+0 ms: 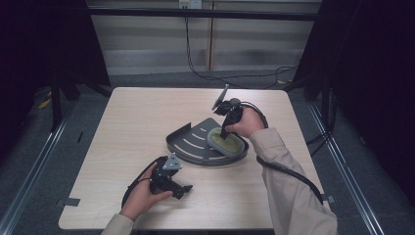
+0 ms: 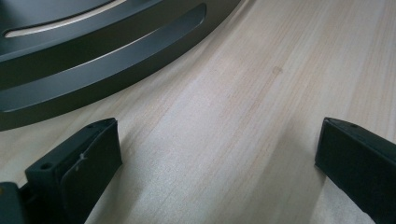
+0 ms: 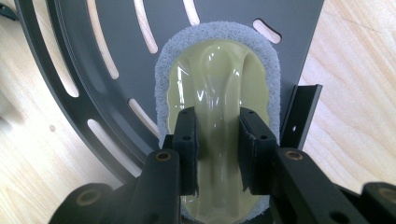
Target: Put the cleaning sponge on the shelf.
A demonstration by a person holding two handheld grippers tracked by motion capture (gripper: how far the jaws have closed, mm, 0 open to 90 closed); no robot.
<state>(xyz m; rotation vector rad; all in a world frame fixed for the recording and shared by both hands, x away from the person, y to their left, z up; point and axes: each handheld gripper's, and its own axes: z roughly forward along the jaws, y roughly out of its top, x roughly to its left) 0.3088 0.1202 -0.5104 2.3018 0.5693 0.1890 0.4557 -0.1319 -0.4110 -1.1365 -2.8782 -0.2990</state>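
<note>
A scrubber pad with a pale, glossy raised grip lies on a dark slotted corner tray, at its 3 o'clock side. The right gripper pinches that ridge. It looks light, soft-edged and slippery on top. The left gripper rests wide apart at the tray's 7 o'clock.

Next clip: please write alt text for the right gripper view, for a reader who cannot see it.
The right gripper has its two black jaws closed on the raised yellow-green handle of a scrubbing pad with a grey abrasive rim. The pad lies in a dark slotted corner tray on a pale wooden table.
</note>
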